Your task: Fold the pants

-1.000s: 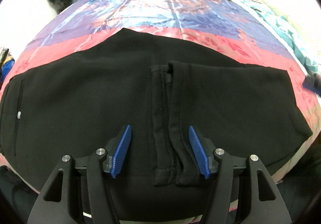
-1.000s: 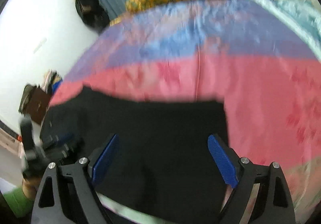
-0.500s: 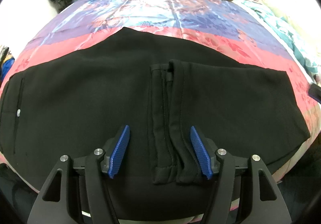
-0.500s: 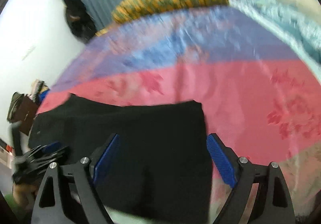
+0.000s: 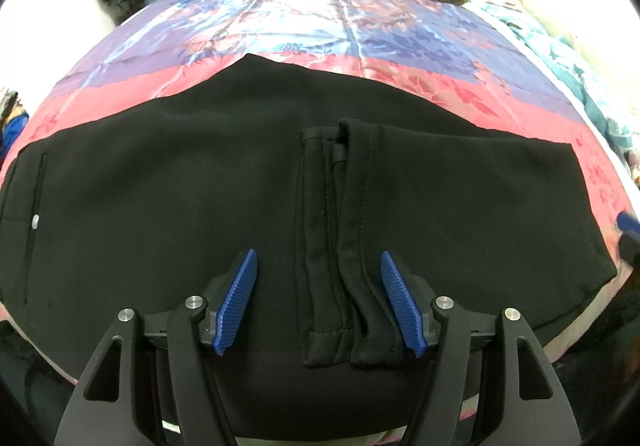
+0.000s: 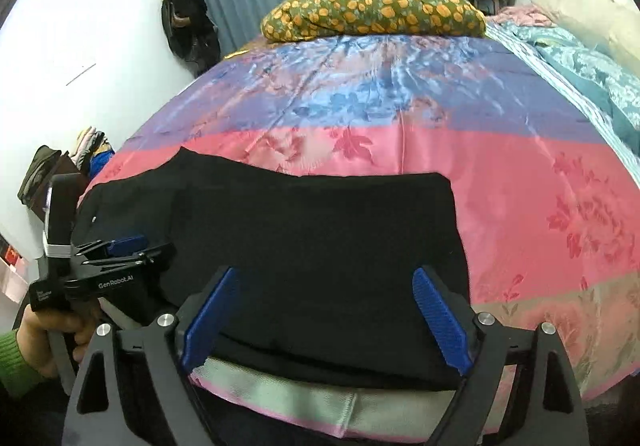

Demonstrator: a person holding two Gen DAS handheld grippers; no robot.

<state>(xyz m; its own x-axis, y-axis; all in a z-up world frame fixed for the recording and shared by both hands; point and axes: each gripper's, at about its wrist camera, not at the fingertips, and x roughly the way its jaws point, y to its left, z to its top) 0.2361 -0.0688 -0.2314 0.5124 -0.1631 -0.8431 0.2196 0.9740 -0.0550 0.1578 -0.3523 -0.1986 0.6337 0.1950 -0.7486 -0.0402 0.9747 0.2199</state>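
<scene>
Black pants (image 5: 200, 186) lie flat across the near part of the bed, folded so the leg cuffs (image 5: 344, 278) rest on top near the middle. My left gripper (image 5: 318, 302) is open and empty, its fingers on either side of the cuffs just above the cloth. My right gripper (image 6: 324, 314) is open and empty above the pants' right end (image 6: 340, 238), near the bed's front edge. The left gripper also shows at the left of the right wrist view (image 6: 116, 246), and a finger of the right gripper shows at the right edge of the left wrist view.
The bed has a shiny pink, purple and blue cover (image 6: 400, 106). A green pillow with orange spots (image 6: 372, 6) lies at the far end. A teal quilt (image 6: 592, 62) runs along the right side. Dark clothes (image 6: 184, 6) hang on the left wall by the grey curtain.
My right gripper has swung right and steadied over the pants' right end; its view is now sharp. The left gripper has hardly moved. Both stay open.
</scene>
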